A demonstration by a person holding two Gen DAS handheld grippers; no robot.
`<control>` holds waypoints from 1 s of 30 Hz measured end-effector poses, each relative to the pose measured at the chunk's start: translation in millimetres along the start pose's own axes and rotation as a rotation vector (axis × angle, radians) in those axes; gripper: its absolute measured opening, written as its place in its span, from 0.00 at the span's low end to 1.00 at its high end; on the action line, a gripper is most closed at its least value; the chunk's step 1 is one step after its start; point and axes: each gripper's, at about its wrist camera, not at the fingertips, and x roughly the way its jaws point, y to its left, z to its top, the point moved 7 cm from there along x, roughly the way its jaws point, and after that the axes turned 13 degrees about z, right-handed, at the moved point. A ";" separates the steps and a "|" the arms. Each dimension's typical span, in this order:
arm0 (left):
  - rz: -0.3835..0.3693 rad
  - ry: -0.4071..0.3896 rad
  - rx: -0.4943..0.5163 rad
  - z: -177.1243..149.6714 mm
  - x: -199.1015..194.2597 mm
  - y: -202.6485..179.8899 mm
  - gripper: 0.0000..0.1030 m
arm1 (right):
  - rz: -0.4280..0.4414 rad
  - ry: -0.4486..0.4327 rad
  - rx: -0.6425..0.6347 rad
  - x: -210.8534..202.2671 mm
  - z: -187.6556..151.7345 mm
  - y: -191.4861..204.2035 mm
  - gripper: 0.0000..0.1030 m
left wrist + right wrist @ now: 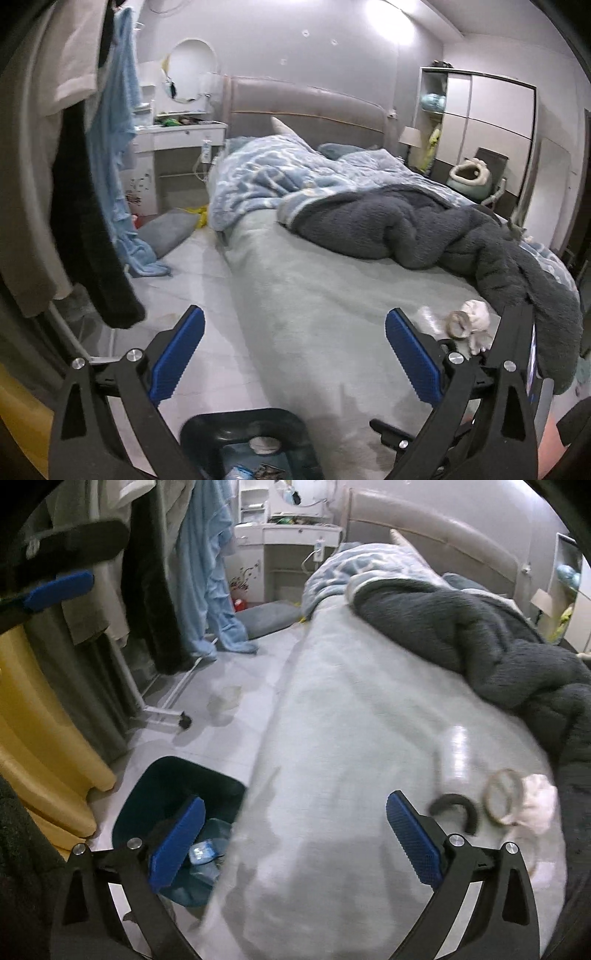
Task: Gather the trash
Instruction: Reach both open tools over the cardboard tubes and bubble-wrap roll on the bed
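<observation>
Both of my grippers hang open and empty beside the bed. Under the left gripper stands a dark blue bin on the floor. In the right wrist view the same bin holds a blue packet and other scraps. The right gripper hovers over the bed's edge. Ahead of it on the pale sheet lie a clear plastic bottle, a dark curved piece, a tape ring and a crumpled white tissue. The tape ring and tissue also show beyond my left gripper's right finger.
A clear plastic cup sits on the floor near a wheeled clothes rack hung with garments. A dark grey blanket and blue quilt cover the bed's far half. A yellow panel stands at the left.
</observation>
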 end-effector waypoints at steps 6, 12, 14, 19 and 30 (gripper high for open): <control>-0.055 0.040 0.018 -1.3 12.8 -30.1 0.97 | -0.015 -0.033 0.034 -26.5 -4.5 -28.3 0.96; -0.078 0.076 0.037 -3.0 25.9 -51.0 0.97 | 0.005 -0.071 0.114 -53.9 -7.5 -61.6 0.96; -0.091 0.088 0.046 -3.7 31.7 -59.9 0.97 | 0.019 -0.093 0.136 -65.4 -8.6 -71.6 0.96; -0.120 0.098 0.087 -5.2 42.4 -83.4 0.96 | 0.028 -0.109 0.173 -80.4 -14.6 -101.0 0.89; -0.208 0.187 0.104 -16.5 75.0 -123.2 0.95 | 0.067 -0.092 0.271 -84.8 -34.6 -144.0 0.55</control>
